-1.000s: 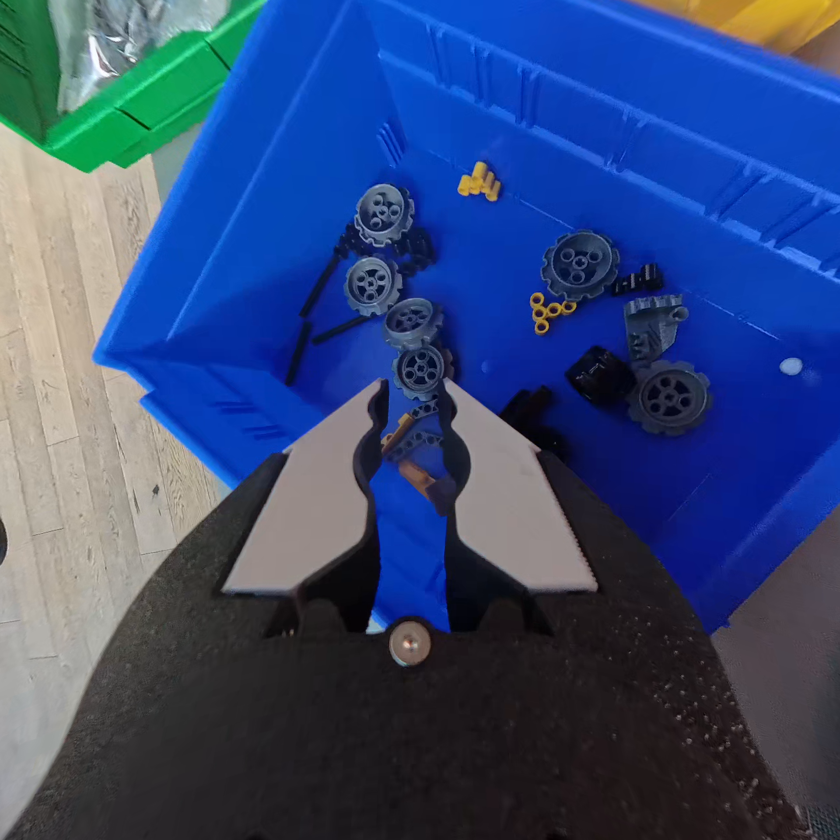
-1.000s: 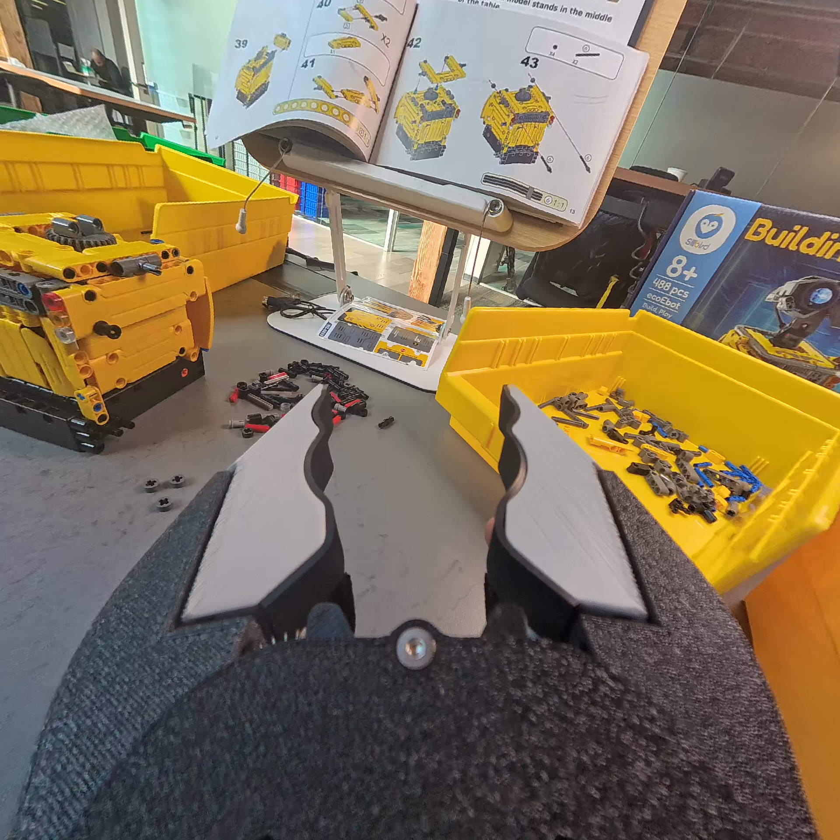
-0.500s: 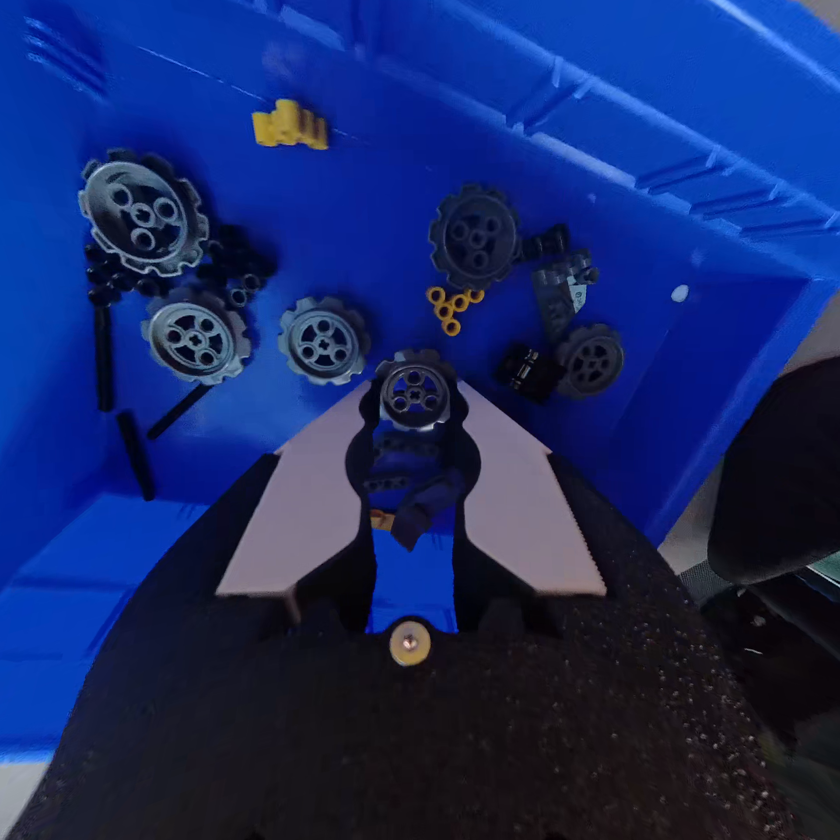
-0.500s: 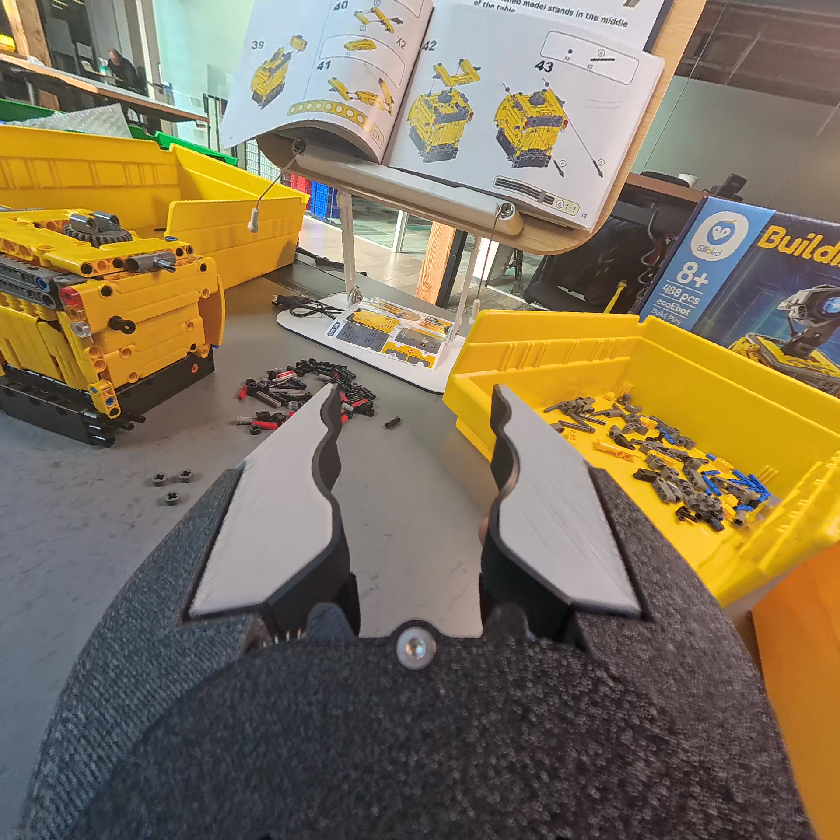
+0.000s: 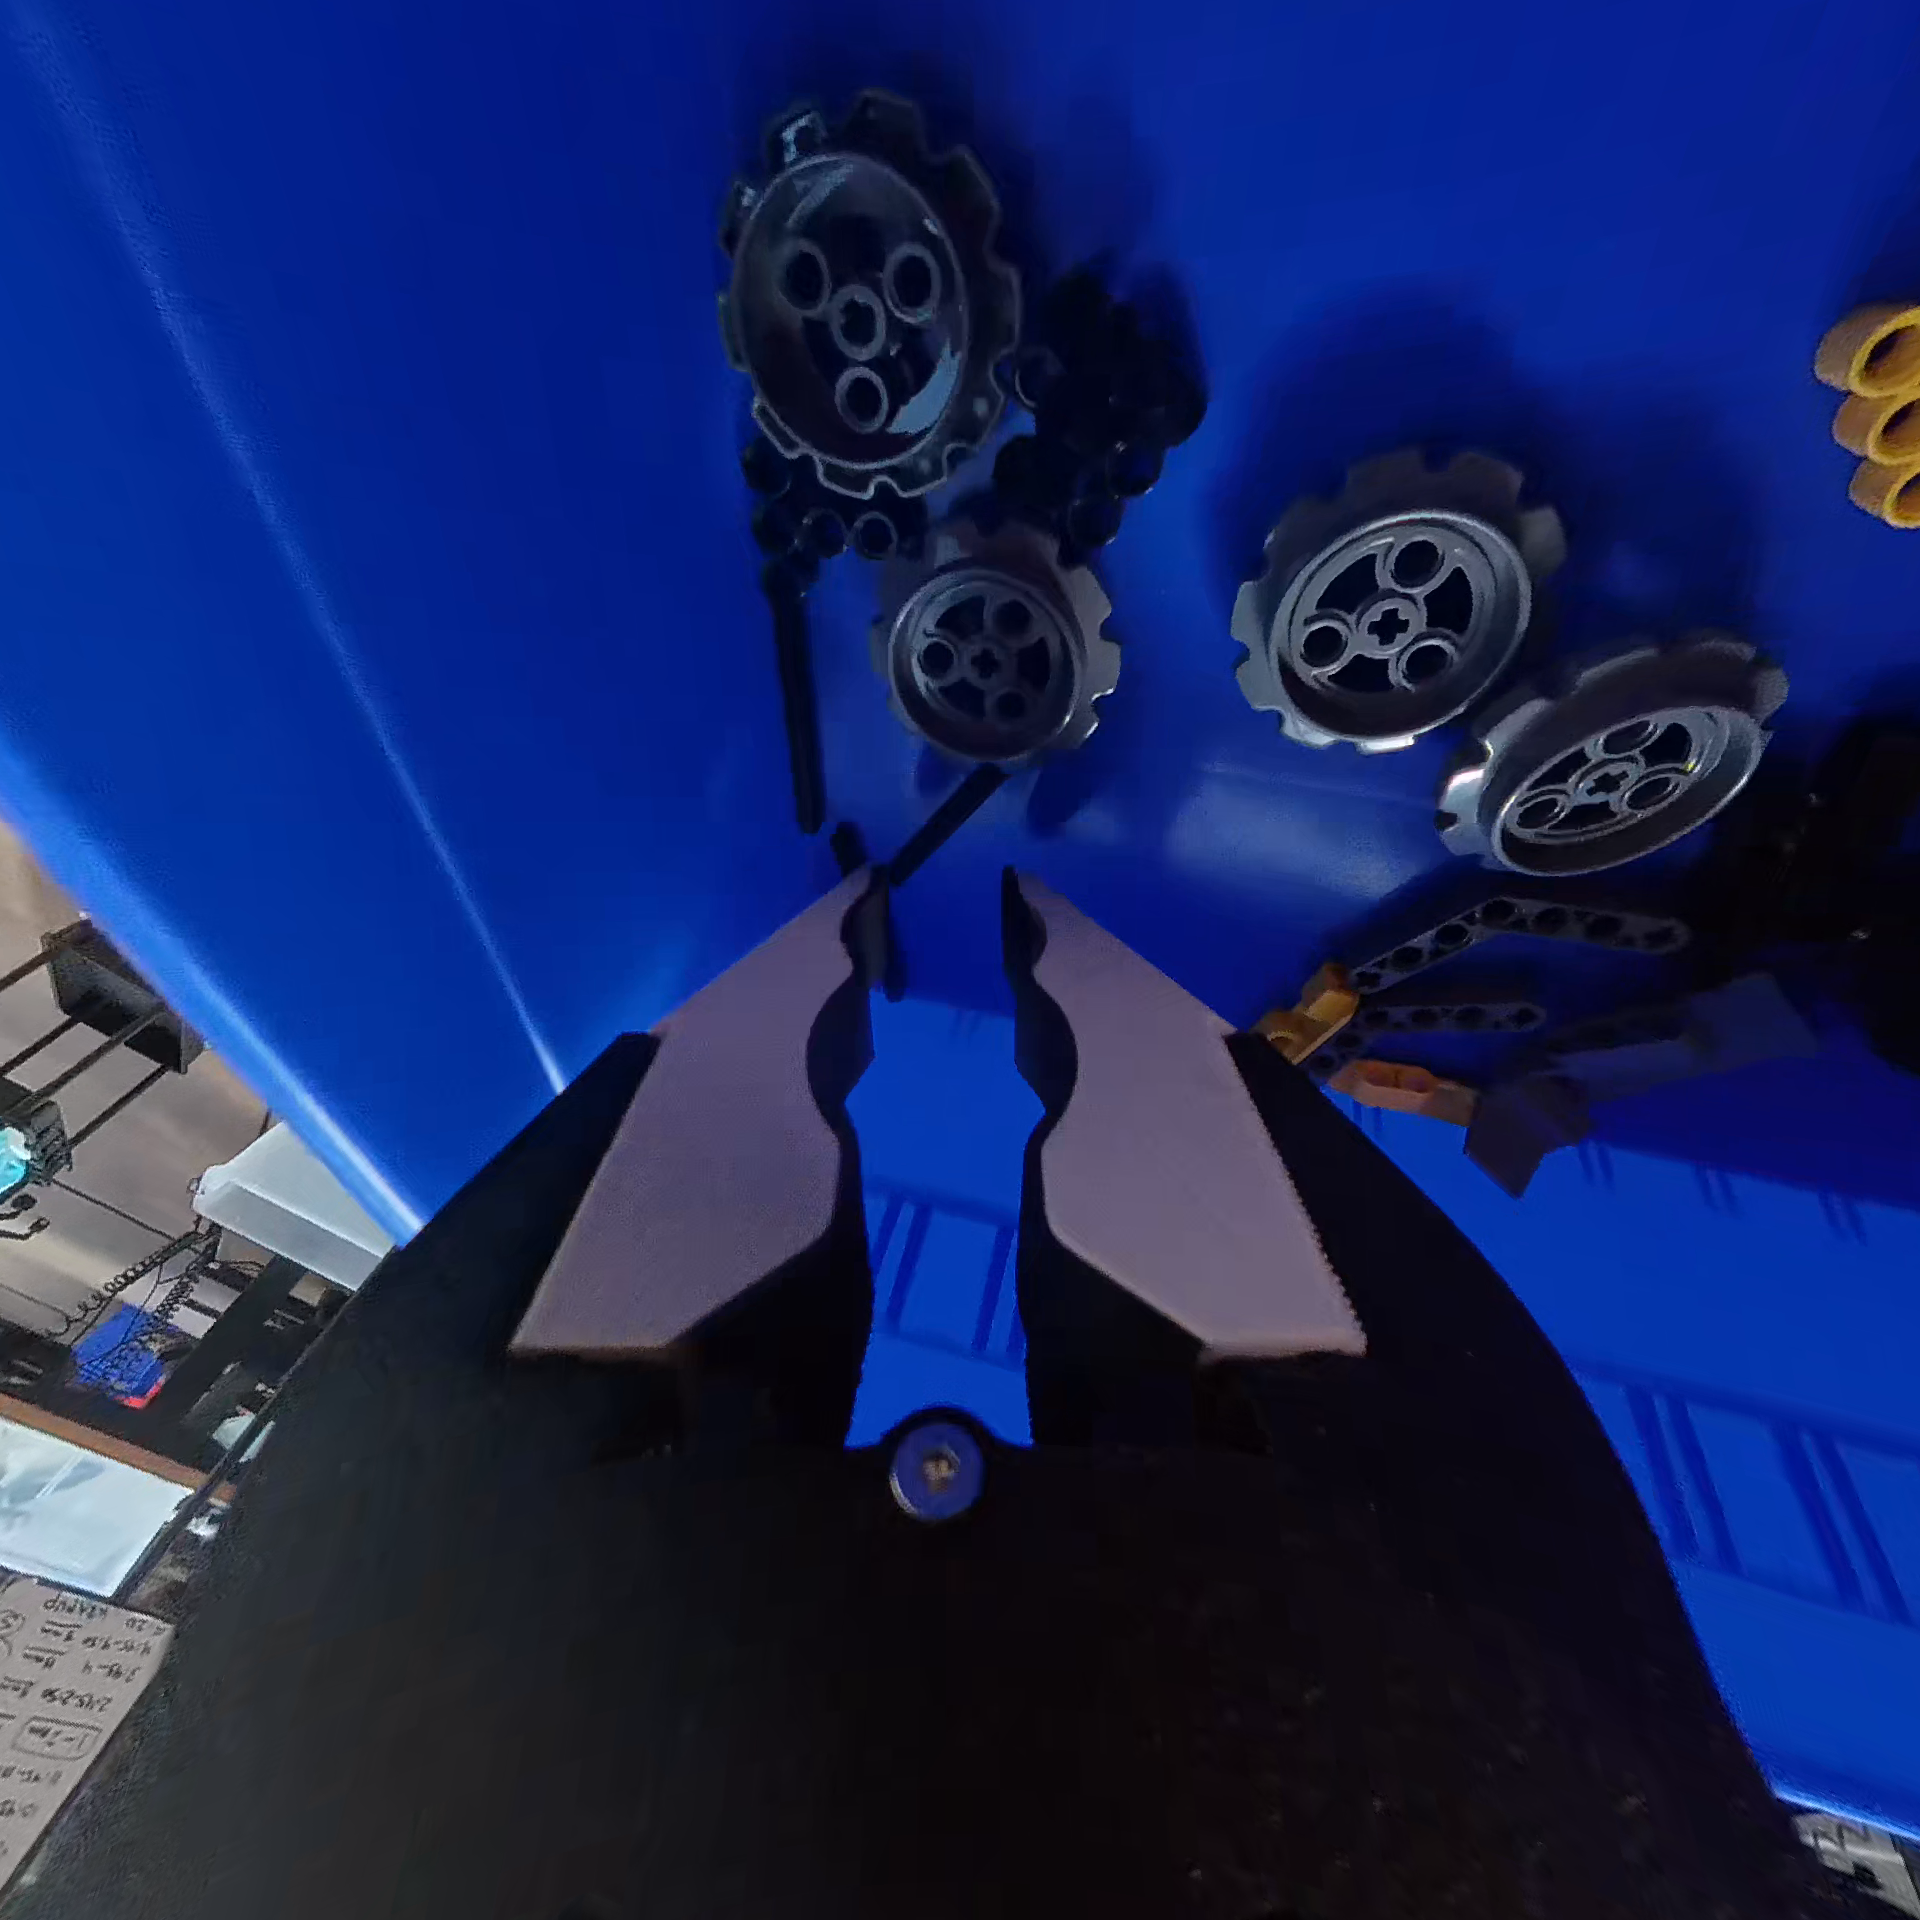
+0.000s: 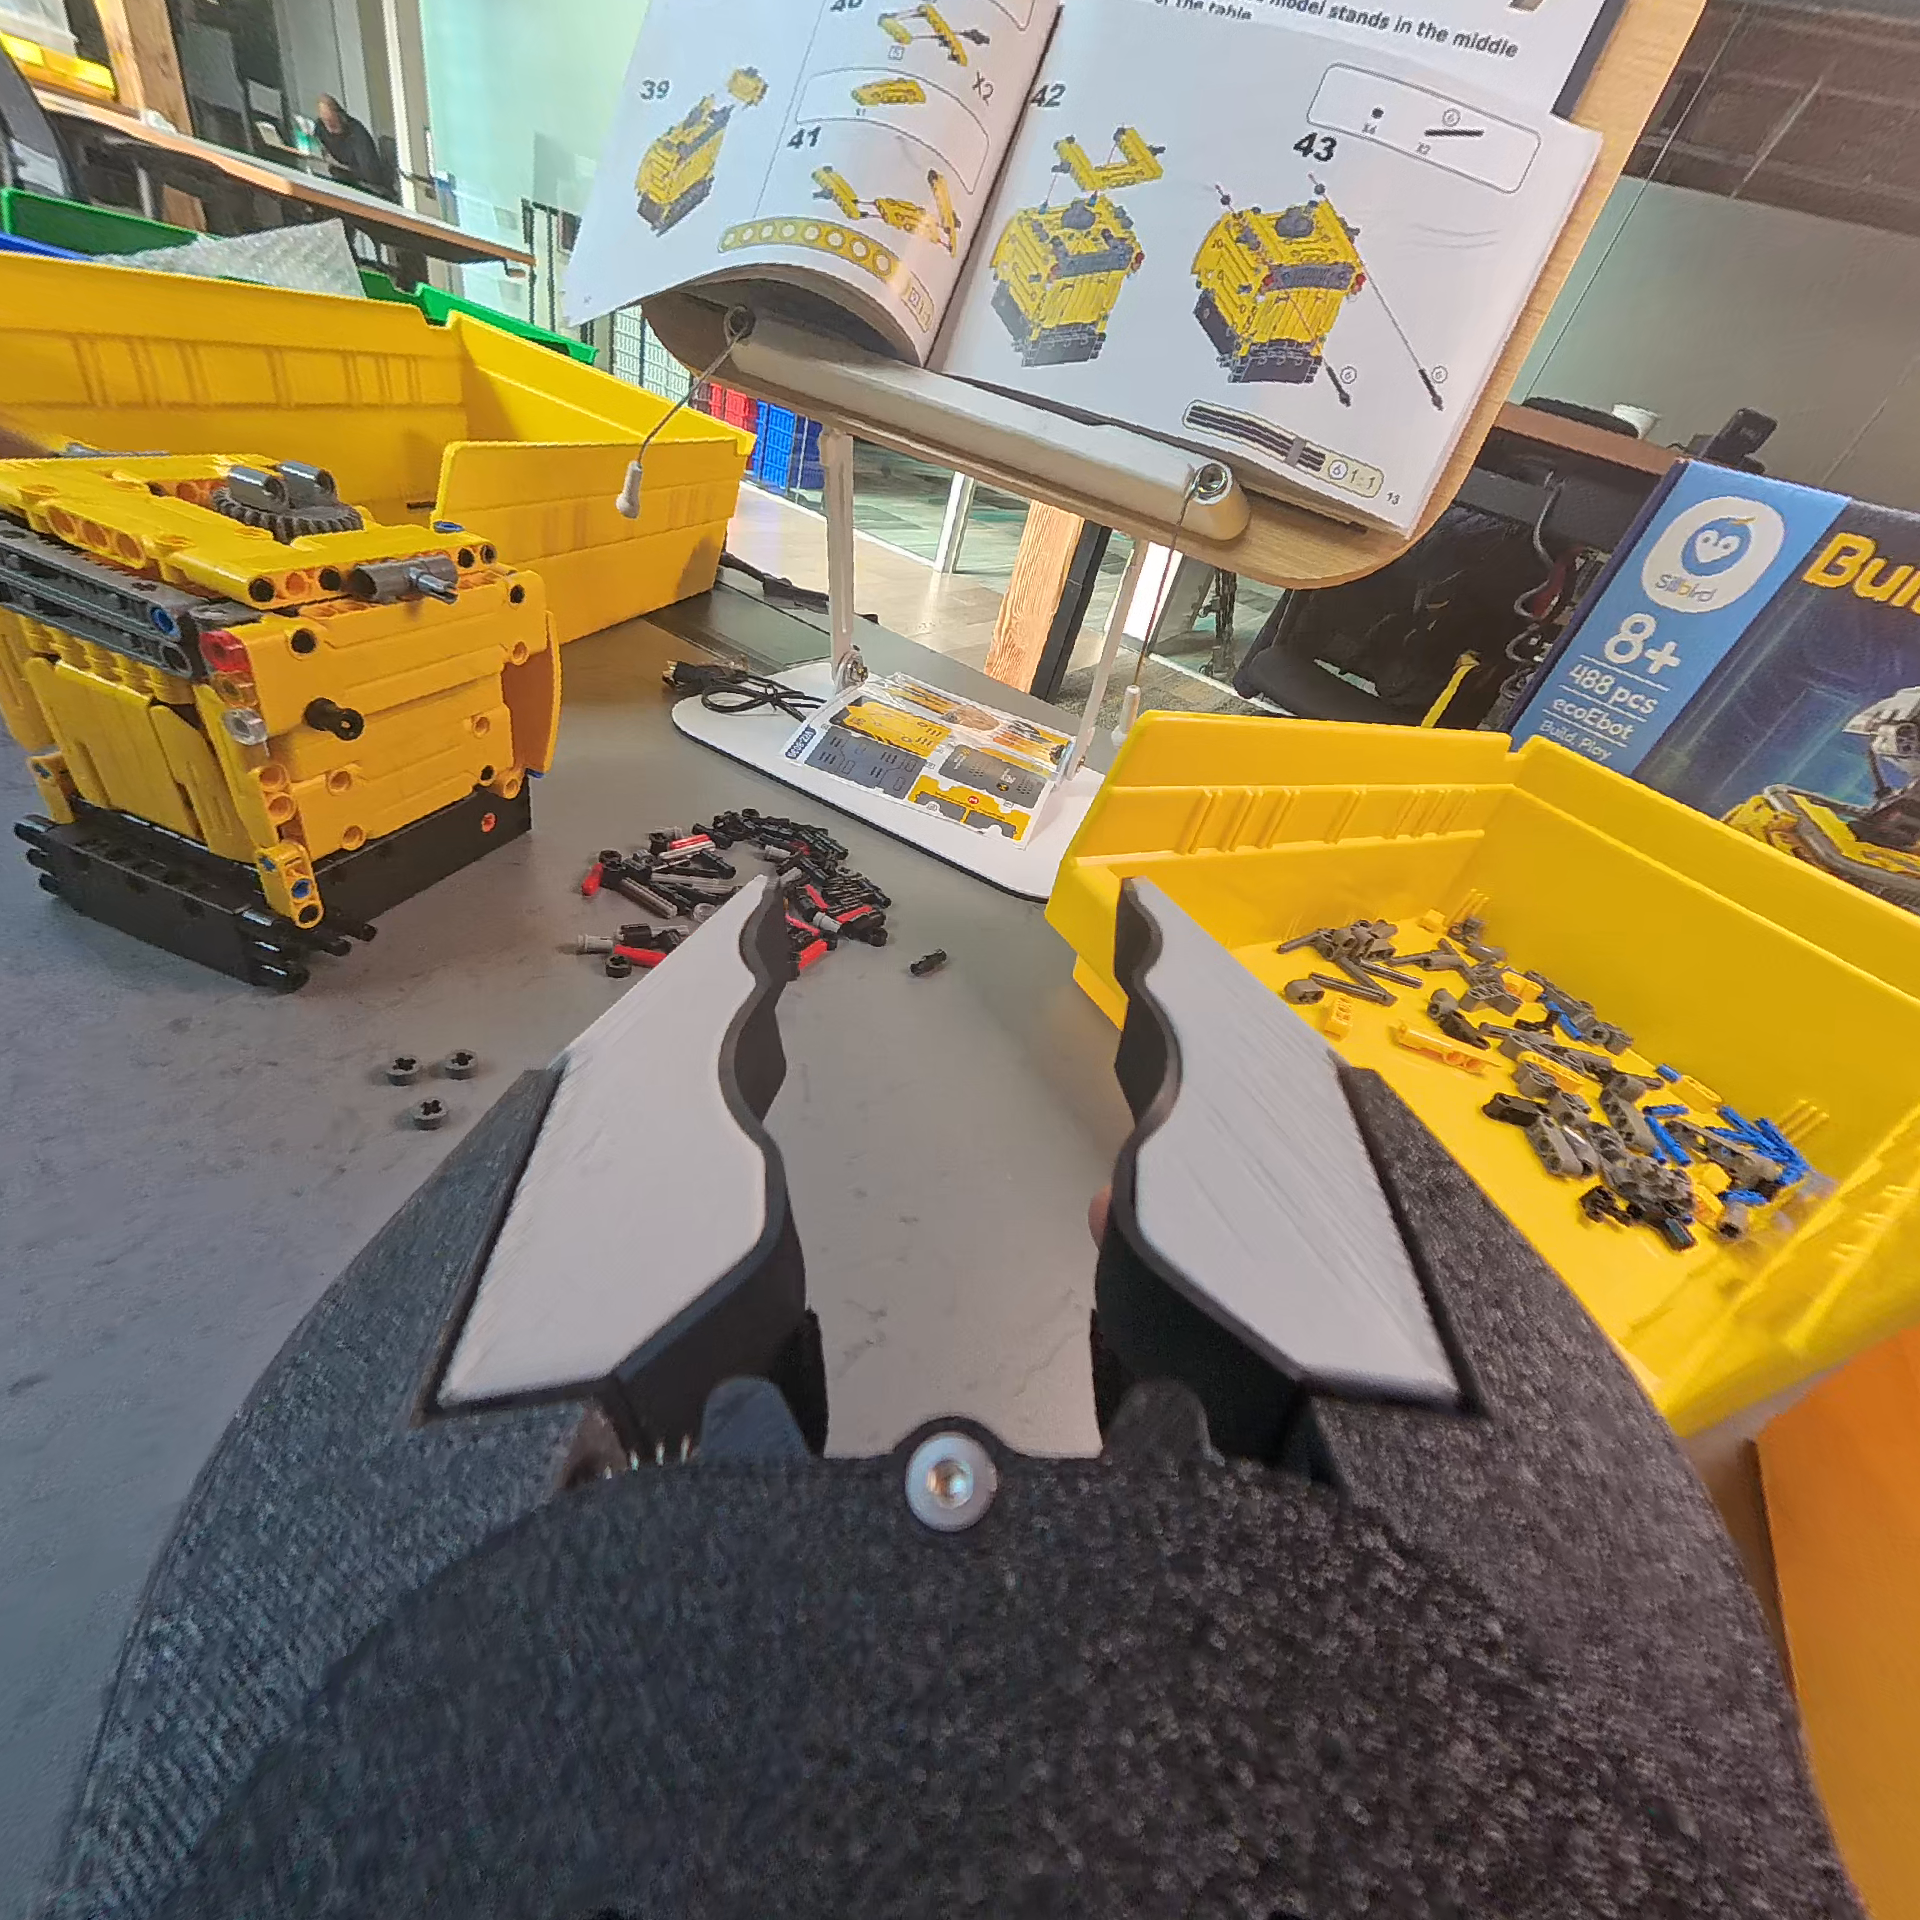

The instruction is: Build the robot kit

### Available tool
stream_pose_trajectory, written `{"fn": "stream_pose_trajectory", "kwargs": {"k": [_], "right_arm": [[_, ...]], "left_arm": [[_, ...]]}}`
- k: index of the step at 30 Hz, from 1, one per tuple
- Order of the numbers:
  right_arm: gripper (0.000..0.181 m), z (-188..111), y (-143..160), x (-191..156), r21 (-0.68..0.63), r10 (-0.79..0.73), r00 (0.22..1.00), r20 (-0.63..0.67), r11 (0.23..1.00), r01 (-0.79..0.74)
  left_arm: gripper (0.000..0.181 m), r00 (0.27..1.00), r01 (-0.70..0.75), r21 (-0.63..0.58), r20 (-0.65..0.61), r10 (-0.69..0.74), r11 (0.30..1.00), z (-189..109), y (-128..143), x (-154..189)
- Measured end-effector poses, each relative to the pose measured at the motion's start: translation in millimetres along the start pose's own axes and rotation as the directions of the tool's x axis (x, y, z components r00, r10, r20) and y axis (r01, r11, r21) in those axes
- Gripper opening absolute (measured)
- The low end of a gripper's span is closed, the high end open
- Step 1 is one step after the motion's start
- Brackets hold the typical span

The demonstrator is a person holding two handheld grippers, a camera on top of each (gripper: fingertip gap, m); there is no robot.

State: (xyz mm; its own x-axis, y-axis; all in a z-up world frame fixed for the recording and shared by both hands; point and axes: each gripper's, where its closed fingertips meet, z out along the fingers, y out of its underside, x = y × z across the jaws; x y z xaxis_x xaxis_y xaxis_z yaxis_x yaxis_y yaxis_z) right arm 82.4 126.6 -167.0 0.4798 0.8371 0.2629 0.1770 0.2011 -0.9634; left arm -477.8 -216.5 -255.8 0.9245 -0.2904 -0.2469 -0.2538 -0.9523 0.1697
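Observation:
My left gripper (image 5: 940, 899) is low inside a blue bin (image 5: 416, 520), open by a narrow gap and empty. Its tips sit just short of a thin black axle (image 5: 940, 821); a second black axle (image 5: 800, 707) lies to the left of that. Several grey toothed wheels lie ahead: one large (image 5: 868, 312), one smaller (image 5: 992, 649), and two to the right (image 5: 1387, 613) (image 5: 1605, 764). My right gripper (image 6: 948, 914) is open and empty, held above a grey table (image 6: 208, 1195), nearest a pile of black and red pins (image 6: 748, 873).
Dark perforated beams (image 5: 1507, 935) and yellow connectors (image 5: 1881, 416) lie at the bin's right. On the table stand a yellow brick model (image 6: 270, 707), a yellow bin of small parts (image 6: 1558, 1039), an open instruction booklet on a stand (image 6: 1039, 208), a blue box (image 6: 1714, 665) and three black bushes (image 6: 431, 1081). Across from one pair of fingers to the other is roughly 65 cm.
My left gripper has dropped deeper into the blue bin and shifted left; the wheel that was at its tips now lies off to the right. The right gripper has barely drifted.

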Motion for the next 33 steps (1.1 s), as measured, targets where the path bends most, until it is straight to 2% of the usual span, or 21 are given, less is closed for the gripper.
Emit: {"fn": "stream_pose_trajectory", "kwargs": {"k": [5, 6, 8, 14, 17, 19, 22, 24, 26, 29, 33], "right_arm": [[0.063, 0.3, -0.3, -7.9, 0.003, -0.023, 0.999, 0.040, 1.000, 0.023], [0.062, 0.6, 0.1, -9.2, 0.001, -0.028, 0.999, 0.046, 1.000, 0.028], [0.062, 1.0, 0.6, -11.7, -0.002, -0.036, 0.998, 0.058, 0.999, 0.037], [0.061, 0.2, -0.3, -12.6, 0.005, -0.042, 0.997, 0.063, 0.999, 0.042], [0.061, -0.6, -1.0, -13.8, 0.011, -0.044, 0.997, 0.070, 0.999, 0.043], [0.060, -0.3, -0.6, -15.4, 0.009, -0.048, 0.996, 0.079, 0.999, 0.048], [0.060, 0.4, -0.4, -18.4, 0.009, -0.061, 0.994, 0.093, 0.998, 0.060], [0.059, 1.0, -1.4, -21.5, 0.017, -0.079, 0.992, 0.102, 0.997, 0.077], [0.059, 0.8, -3.4, -26.6, 0.030, -0.099, 0.988, 0.117, 0.995, 0.096], [0.048, -7.2, -11.4, -44.4, 0.075, -0.125, 0.972, 0.200, 0.991, 0.112], [0.040, -31.1, -18.5, -89.1, 0.089, -0.157, 0.873, 0.463, 0.988, 0.130]], "left_arm": [[0.016, 0.994, -0.060, -0.039, -0.094, 0.056, 0.997, 10.1, -2.1, 7.2], [0.008, 0.990, -0.068, -0.047, -0.124, 0.062, 0.997, 10.2, -2.0, 10.3], [0.005, 0.985, -0.081, -0.063, -0.155, 0.070, 0.995, 10.3, -1.8, 13.5], [0.002, 0.977, -0.033, -0.064, -0.210, 0.019, 0.997, 6.0, 1.5, 23.5], [0.003, 0.976, -0.006, -0.012, -0.217, 0.004, 1.000, -16.6, 7.4, 32.4], [0.003, 0.977, -0.004, 0.097, -0.211, 0.025, 0.995, -50.5, -2.3, 46.4], [0.002, 0.966, -0.072, 0.333, -0.212, 0.149, 0.940, -119.2, -44.1, 100.1], [0.003, 0.939, -0.155, 0.464, -0.206, 0.276, 0.872, -158.7, -79.8, 155.9], [0.003, 0.885, -0.231, 0.566, -0.215, 0.412, 0.791, -184.4, -114.3, 221.6], [0.003, 0.792, -0.311, 0.652, -0.224, 0.568, 0.692, -191.6, -158.0, 313.5], [0.003, 0.681, -0.290, 0.738, -0.289, 0.673, 0.609, -188.1, -207.2, 402.2]]}}
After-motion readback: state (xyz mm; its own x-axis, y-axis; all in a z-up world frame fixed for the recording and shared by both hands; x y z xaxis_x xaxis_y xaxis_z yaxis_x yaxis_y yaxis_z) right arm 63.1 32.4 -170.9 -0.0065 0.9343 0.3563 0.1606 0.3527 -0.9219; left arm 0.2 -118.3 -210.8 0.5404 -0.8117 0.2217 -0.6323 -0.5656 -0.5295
